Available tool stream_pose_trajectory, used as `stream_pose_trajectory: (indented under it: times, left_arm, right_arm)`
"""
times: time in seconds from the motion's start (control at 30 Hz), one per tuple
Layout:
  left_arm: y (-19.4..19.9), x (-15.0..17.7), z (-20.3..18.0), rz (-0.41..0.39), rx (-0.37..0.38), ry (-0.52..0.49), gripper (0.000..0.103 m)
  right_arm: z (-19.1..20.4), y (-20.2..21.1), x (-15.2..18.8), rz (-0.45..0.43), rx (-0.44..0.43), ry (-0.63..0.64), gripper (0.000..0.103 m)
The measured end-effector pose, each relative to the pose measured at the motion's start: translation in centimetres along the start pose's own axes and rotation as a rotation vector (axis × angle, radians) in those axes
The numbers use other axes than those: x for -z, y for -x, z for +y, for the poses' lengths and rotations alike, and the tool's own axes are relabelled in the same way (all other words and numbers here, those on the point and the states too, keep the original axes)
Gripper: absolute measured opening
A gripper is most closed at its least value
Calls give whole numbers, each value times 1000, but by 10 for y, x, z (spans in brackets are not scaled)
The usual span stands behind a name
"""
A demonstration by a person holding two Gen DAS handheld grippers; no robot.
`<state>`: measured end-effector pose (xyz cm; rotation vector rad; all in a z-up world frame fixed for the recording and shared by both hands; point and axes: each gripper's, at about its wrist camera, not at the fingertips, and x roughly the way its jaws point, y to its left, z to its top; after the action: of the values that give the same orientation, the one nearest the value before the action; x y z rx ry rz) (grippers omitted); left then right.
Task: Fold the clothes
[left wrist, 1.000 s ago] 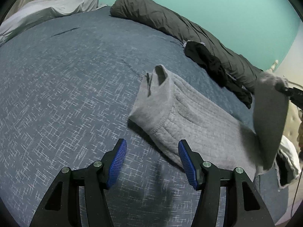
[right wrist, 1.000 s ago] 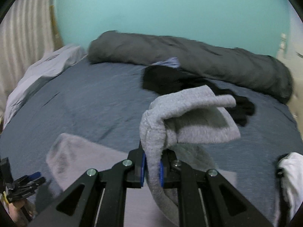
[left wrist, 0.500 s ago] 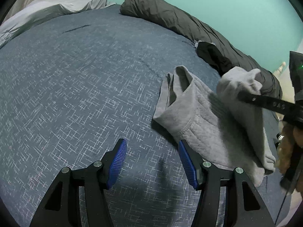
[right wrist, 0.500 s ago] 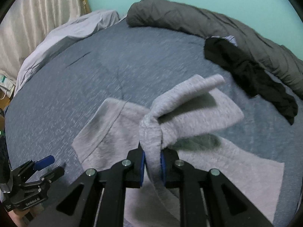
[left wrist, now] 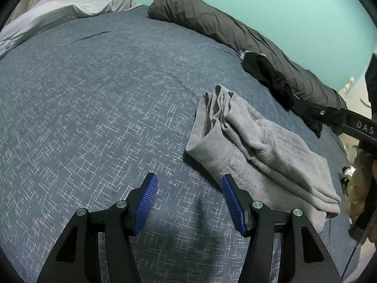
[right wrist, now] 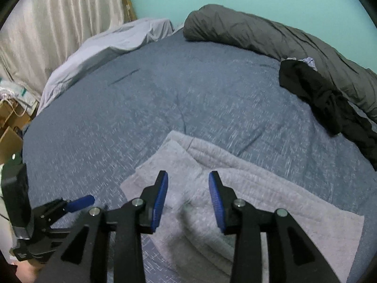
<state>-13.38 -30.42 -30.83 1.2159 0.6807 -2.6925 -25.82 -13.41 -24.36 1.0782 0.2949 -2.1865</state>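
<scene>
A grey sweat garment (left wrist: 256, 151) lies folded over on the dark blue bedspread (left wrist: 99, 108), with one layer doubled on top. My left gripper (left wrist: 189, 184) hovers open over bare bedspread, just left of the garment's near corner, nothing between its blue pads. In the right wrist view the same grey garment (right wrist: 254, 188) lies flat under my right gripper (right wrist: 188, 176), whose jaws are opening; the cloth is beneath them and no longer pinched. The left gripper (right wrist: 77, 202) also shows at the lower left there.
A crumpled black garment (left wrist: 273, 80) lies beyond the grey one, against a rolled dark grey duvet (left wrist: 226, 28) along the teal wall. A pale grey pillow (right wrist: 113, 42) and curtain (right wrist: 54, 23) are at the left, with cardboard boxes (right wrist: 9, 127) beside the bed.
The right gripper carried the grey garment's end across and down onto the rest of it, then let go. The garment now lies doubled. The left gripper stayed open and nearly still.
</scene>
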Motion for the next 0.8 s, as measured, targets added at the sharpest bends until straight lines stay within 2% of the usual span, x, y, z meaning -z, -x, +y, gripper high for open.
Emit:
stream_pose_trajectory:
  times: [0.07, 0.17, 0.23, 0.37, 0.4, 0.43, 0.53, 0.6, 0.7, 0.8]
  left_arm:
    - [-1, -1, -1, -1, 3, 1, 61]
    - [0, 1, -2, -2, 7, -1, 61]
    - [0, 3, -1, 1, 8, -3, 61]
    - [-2, 3, -2, 6, 8, -5, 61]
    - [-3, 2, -3, 6, 7, -5, 61]
    - [-4, 2, -3, 6, 7, -6, 61]
    - [-6, 1, -5, 9, 9, -11, 61]
    - [-7, 2, -6, 14, 11, -14, 61]
    - [-7, 3, -9, 15, 16, -21, 61]
    - [-5, 4, -11, 12, 19, -23, 61]
  right_arm:
    - [-8, 4, 3, -10, -10, -30, 36]
    - [-16, 2, 15, -5, -92, -72, 33]
    - [-18, -9, 24, 17, -99, -98, 26]
    - [-20, -31, 43, 64, -106, -140, 24]
    - [-20, -37, 49, 78, -103, -144, 20]
    - [-20, -44, 55, 94, -100, -147, 11]
    - [-16, -61, 75, 156, -95, -132, 10]
    - [-17, -55, 83, 130, -114, -152, 10]
    - [-29, -23, 92, 28, -105, -200, 10]
    - [-53, 13, 107, -60, -51, -256, 10]
